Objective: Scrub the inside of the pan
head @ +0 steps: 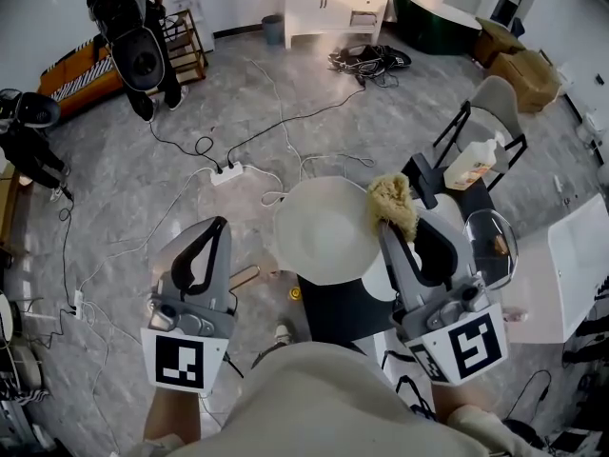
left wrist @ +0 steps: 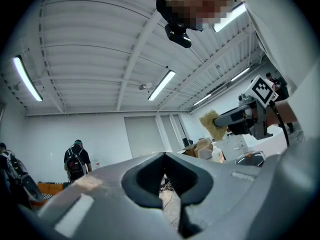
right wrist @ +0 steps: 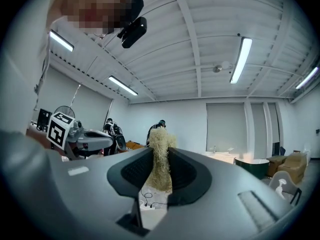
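Observation:
The pan (head: 319, 228), round with a white inside, lies on a black table (head: 335, 305), its pale handle (head: 244, 276) pointing left. My right gripper (head: 385, 223) (right wrist: 160, 170) is shut on a straw-coloured scrubber (head: 393, 203) (right wrist: 160, 151) and hangs over the pan's right rim. My left gripper (head: 219, 225) (left wrist: 164, 171) is raised left of the pan, jaws shut with nothing between them. Both gripper views point up into the room and do not show the pan. The left gripper view catches the scrubber (left wrist: 212, 125) in the right gripper.
A glass lid (head: 491, 246) and a detergent bottle (head: 470, 167) sit right of the pan. A white basin (head: 582, 263) stands at far right. Cables and a power strip (head: 226, 172) lie on the floor. People (head: 133, 27) stand at the back left.

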